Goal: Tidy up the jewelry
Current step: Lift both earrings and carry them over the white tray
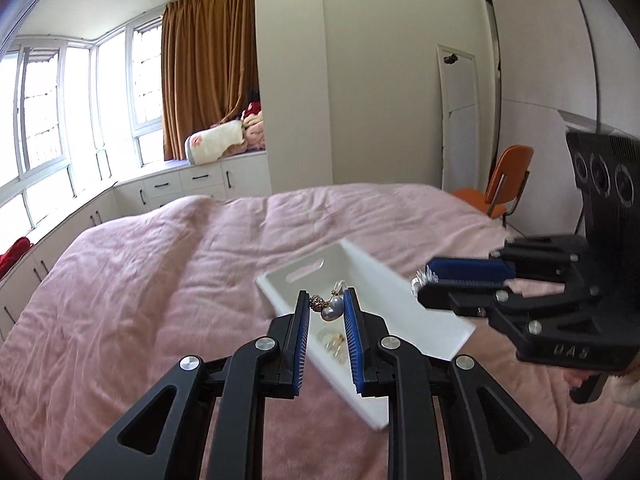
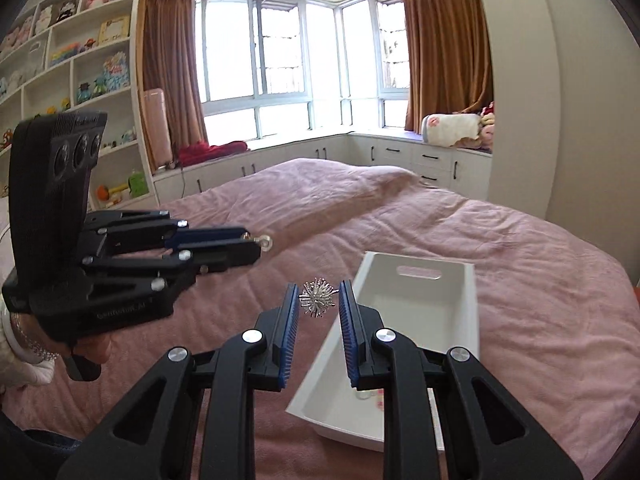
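Note:
A white rectangular tray lies on the pink bedspread; it also shows in the right wrist view. My left gripper is shut on a pearl and rhinestone piece and holds it above the tray; in the right wrist view the left gripper has a small metal ring sticking out of its tip. My right gripper is shut on a spiky silver brooch, just left of the tray. The right gripper holds the brooch over the tray's right rim. Small pale pieces lie in the tray.
An orange chair stands beyond the bed's far right corner. White cabinets run under the windows. Shelves of toys stand at the left. The pink bedspread spreads all around the tray.

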A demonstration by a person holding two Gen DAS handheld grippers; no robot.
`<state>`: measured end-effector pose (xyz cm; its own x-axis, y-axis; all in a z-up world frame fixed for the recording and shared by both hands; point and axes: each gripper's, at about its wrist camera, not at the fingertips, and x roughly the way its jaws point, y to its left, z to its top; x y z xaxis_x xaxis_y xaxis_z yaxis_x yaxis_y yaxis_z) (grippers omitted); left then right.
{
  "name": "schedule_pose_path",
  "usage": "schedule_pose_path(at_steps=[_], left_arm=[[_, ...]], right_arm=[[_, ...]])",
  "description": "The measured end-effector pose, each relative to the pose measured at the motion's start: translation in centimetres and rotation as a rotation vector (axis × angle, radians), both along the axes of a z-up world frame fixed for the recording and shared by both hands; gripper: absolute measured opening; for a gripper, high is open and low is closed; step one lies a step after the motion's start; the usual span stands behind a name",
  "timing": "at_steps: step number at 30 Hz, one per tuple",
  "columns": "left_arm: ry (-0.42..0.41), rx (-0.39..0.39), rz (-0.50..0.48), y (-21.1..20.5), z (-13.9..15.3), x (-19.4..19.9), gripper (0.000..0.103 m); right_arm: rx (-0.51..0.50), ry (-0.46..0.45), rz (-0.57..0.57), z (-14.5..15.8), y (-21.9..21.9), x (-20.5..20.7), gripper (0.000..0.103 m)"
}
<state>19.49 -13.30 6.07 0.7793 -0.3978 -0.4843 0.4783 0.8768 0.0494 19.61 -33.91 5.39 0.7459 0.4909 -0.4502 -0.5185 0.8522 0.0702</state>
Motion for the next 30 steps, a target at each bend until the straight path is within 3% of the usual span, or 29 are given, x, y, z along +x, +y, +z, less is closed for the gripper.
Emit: schedule_pose_path(at_steps=[7, 14, 20, 30], left_arm=[[-0.017, 0.001, -0.036, -4.1, 2.8, 2.9, 0.022], [0.014, 0.016, -0.083, -8.1, 2.3, 6.4, 0.022], [0.085, 0.028, -0.100, -10.7, -0.6, 10.3, 0.022], [0.241, 0.063, -0.066, -10.3, -8.8, 14.9, 0.022]], right_arm=[[0.012, 0.004, -0.073, -0.2, -3.1, 0.7, 0.021], [0.049, 0.073, -0.108, -2.3, -5.0, 2.2, 0.021], [0.023, 0.145, -0.136, -5.2, -5.2, 4.2, 0.021], [-0.031, 0.245, -0.164, -8.8, -4.5, 7.7, 0.021]])
